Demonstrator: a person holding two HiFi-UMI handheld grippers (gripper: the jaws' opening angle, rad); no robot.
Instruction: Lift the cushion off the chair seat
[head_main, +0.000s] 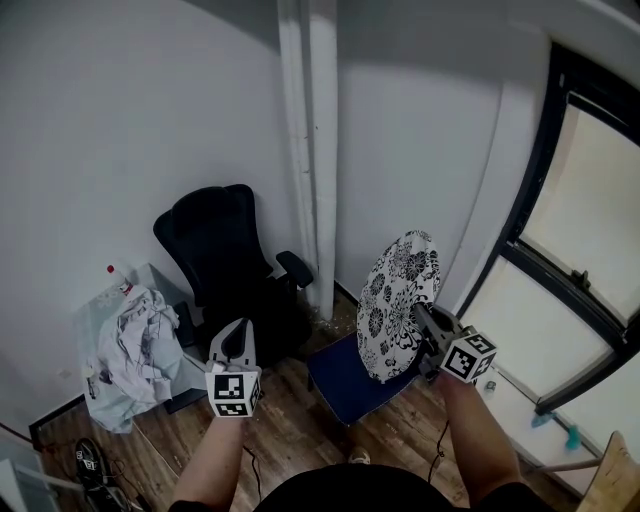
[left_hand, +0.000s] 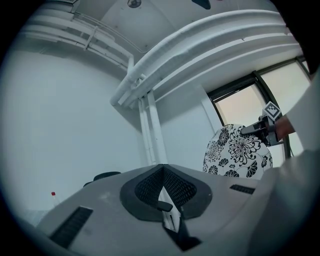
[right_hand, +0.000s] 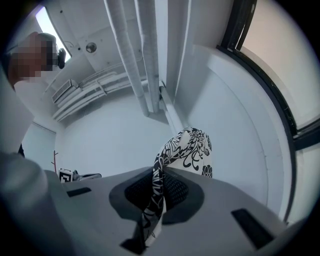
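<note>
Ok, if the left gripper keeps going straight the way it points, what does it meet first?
Probably the white pipes on the wall, dead ahead of the left gripper. The black office chair sits lower and left, likely missed.

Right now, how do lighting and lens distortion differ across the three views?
Head view: soft, even room light, window bright, cushion sharp. Left gripper view: fisheye bends the white pipes into arcs, black corners, bluish cast. Right gripper view: same fisheye curves the window frame; mosaic patch upper left.

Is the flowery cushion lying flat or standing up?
Standing up: the right gripper holds the cushion on edge over the blue seat.
</note>
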